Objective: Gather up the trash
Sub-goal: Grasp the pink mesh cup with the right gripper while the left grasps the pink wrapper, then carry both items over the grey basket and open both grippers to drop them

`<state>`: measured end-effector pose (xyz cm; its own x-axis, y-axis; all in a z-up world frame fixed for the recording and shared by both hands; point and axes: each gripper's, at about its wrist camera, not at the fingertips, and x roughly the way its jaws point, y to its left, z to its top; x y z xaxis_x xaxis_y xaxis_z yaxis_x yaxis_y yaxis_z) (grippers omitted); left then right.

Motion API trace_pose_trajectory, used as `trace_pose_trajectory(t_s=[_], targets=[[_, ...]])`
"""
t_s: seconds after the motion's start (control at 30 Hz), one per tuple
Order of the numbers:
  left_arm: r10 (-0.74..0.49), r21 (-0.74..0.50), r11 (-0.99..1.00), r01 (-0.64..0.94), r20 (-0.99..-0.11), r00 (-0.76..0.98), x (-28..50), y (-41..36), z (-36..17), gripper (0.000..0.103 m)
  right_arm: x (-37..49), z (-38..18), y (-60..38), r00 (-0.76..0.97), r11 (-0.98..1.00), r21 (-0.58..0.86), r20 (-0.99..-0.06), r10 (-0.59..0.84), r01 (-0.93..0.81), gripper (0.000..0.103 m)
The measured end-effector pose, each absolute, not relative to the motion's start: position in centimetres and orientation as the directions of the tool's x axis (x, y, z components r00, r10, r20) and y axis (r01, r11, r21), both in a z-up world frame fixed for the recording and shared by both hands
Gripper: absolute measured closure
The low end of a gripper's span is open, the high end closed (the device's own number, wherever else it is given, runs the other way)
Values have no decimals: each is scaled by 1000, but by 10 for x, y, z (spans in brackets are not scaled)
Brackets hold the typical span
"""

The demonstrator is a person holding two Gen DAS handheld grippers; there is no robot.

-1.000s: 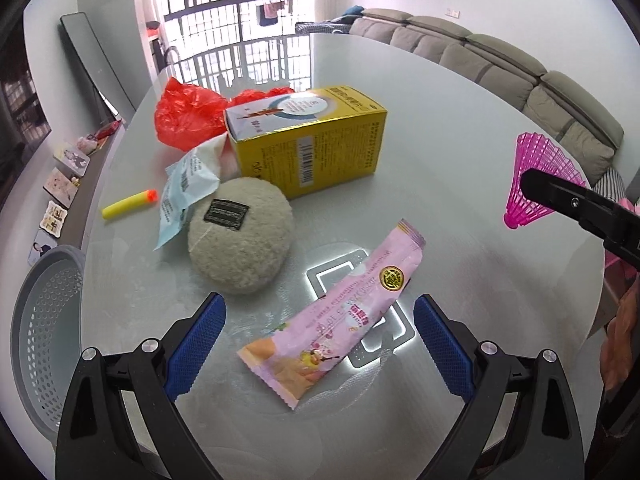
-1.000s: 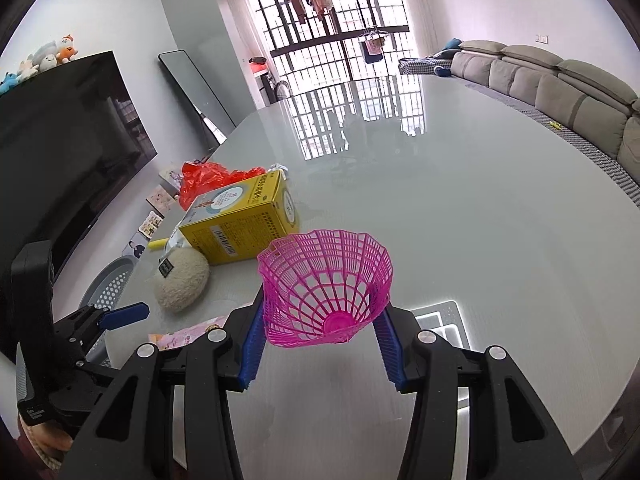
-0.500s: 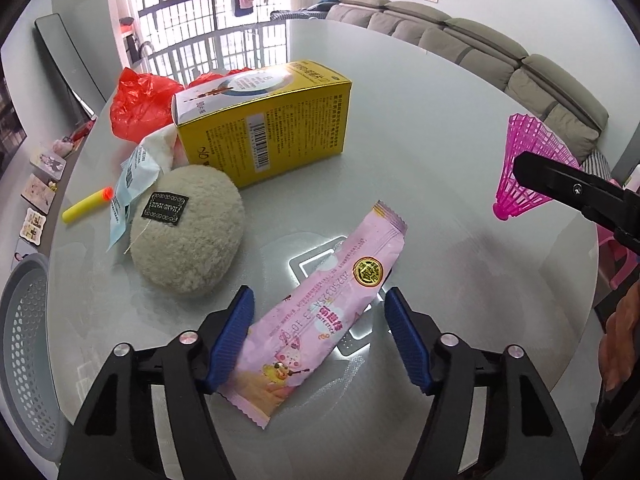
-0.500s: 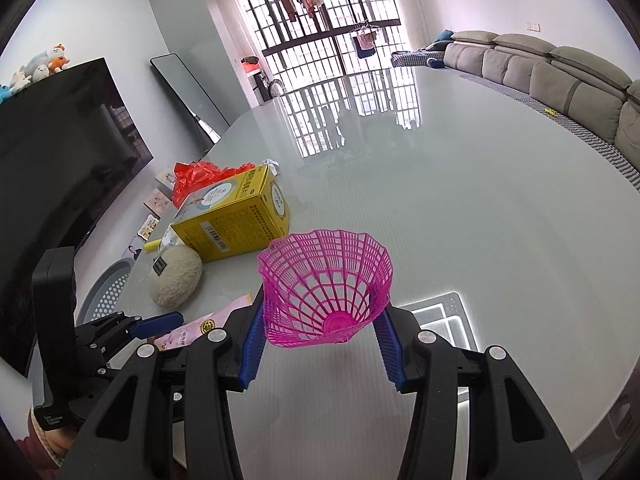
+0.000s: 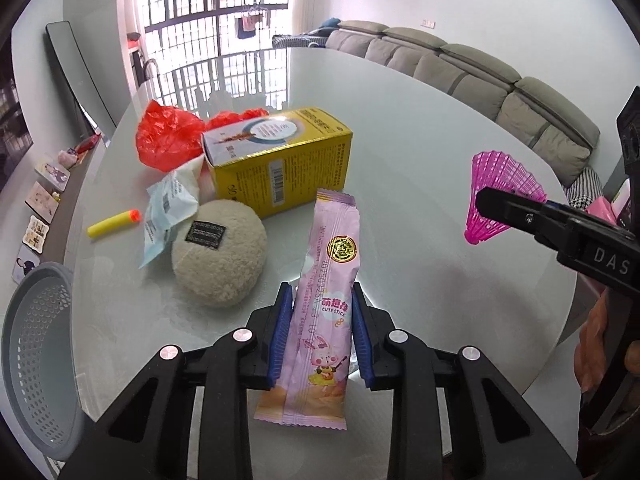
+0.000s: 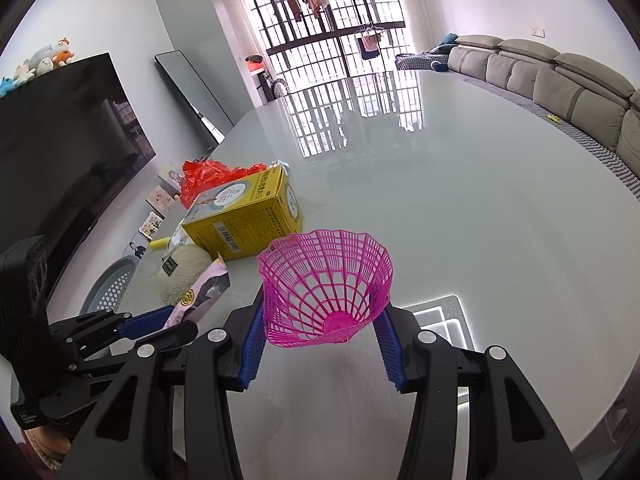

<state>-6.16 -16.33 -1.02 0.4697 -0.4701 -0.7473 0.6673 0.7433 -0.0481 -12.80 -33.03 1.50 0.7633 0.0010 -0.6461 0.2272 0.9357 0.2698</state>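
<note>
The left gripper [image 5: 322,336] is clamped on the pink snack wrapper [image 5: 326,296], lifted near the table's [image 5: 420,120] near edge. The right gripper [image 6: 320,344] pinches the pink shuttlecock [image 6: 326,286]. A plush ball [image 5: 220,258], yellow box [image 5: 280,164] and red bag [image 5: 168,138] crowd the left; the right side lies open. A grey basket [image 5: 36,352] sits beyond the left edge

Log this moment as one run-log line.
left gripper: shut on wrapper | right gripper: shut on shuttlecock | basket: beside table
</note>
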Motion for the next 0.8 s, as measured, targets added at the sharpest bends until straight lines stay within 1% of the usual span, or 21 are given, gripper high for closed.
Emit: trace_pose_trajectory(t_s=[0.13, 0.23, 0.43, 0.6, 0.8], targets=[[-469, -45, 778, 626, -704, 533, -62, -142, 10, 74, -120, 21, -315, 768, 946, 262, -641, 22, 191, 56], [-440, -49, 823, 566, -686, 580, -54, -117, 20, 74, -108, 28, -298, 776, 955, 259, -629, 53, 144, 56], [-312, -19, 914, 404, -669, 674, -29, -52, 27, 74, -71, 40, -249, 782, 964, 266, -600, 166, 0, 56], [-179, -3, 970, 242, -681, 710, -4, 10, 19, 74, -31, 40, -195, 748, 954, 264, -602, 279, -144, 56], [-88, -2, 992, 123, -712, 697, 17, 69, 3, 74, 13, 27, -120, 657, 917, 257, -640, 399, -306, 56]])
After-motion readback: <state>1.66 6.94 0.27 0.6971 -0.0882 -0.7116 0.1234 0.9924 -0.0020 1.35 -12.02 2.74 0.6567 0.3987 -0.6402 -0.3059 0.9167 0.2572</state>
